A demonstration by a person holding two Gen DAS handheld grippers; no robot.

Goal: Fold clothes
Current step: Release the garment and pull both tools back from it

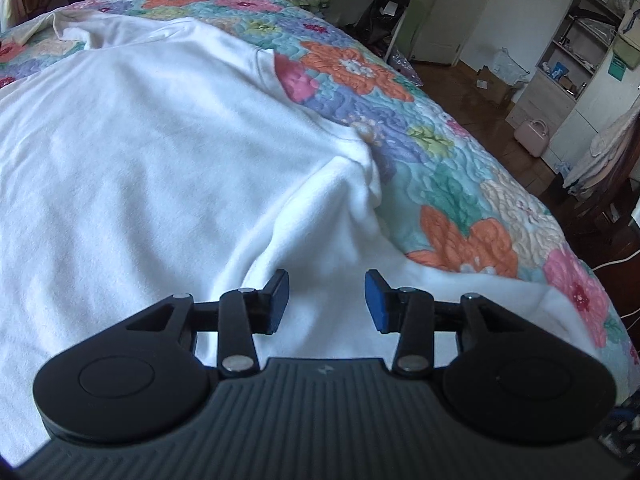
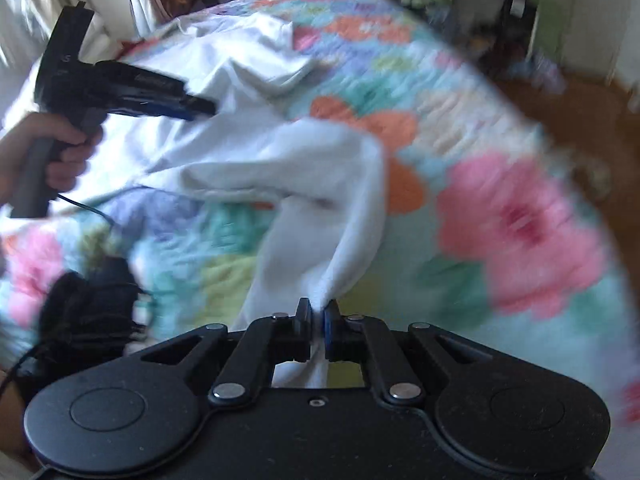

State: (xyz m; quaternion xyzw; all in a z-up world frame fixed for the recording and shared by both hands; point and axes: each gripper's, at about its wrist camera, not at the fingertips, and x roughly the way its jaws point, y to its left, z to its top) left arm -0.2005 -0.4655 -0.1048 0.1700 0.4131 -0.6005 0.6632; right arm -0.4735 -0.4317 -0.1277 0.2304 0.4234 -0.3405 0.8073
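Observation:
A white shirt (image 1: 160, 152) lies spread on a floral quilt (image 1: 452, 168). My left gripper (image 1: 326, 298) is open and empty, its blue pads just above a rumpled fold of the shirt. My right gripper (image 2: 317, 322) is shut on a bunched part of the white shirt (image 2: 312, 184) and holds it lifted off the quilt (image 2: 500, 216). The right wrist view is blurred by motion. In it the left gripper (image 2: 200, 109) shows at the upper left, held in a hand over the shirt.
The bed edge runs down the right, with a wooden floor (image 1: 472, 92) beyond it. Shelves (image 1: 568, 56), boxes and a pink case (image 1: 532, 132) stand on the far right. A dark object with cables (image 2: 88, 304) lies on the quilt near the right gripper.

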